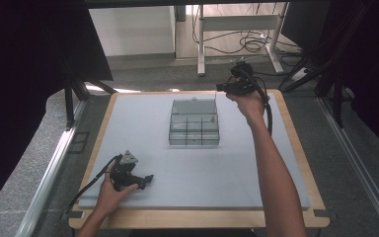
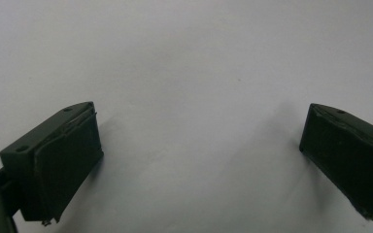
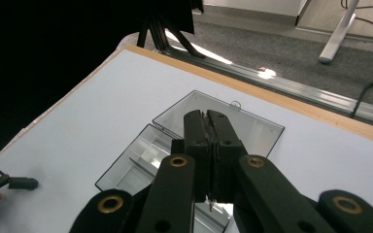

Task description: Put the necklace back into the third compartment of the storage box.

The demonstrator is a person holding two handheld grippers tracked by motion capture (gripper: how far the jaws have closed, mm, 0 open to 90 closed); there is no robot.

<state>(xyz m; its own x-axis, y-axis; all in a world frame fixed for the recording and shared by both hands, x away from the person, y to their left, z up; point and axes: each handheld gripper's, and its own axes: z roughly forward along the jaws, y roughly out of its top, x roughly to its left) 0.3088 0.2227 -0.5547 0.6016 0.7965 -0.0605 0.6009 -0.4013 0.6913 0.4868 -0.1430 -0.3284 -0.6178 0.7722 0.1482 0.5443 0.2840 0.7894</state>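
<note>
Clear plastic compartment box point(image 1: 194, 129), lid raised at the far side; right tool point(image 1: 220, 87) clenched empty.

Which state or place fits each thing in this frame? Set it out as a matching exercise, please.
Things:
1. left claw
2. right claw
3. clear plastic compartment box
4. light grey table mat

States or places:
A. jaws shut, nothing between them
B. lid swung open at the far side
C. jaws wide apart, low over the mat
D. lies on the wooden board

Pairs: 1-C, 2-A, 3-B, 4-D
</note>
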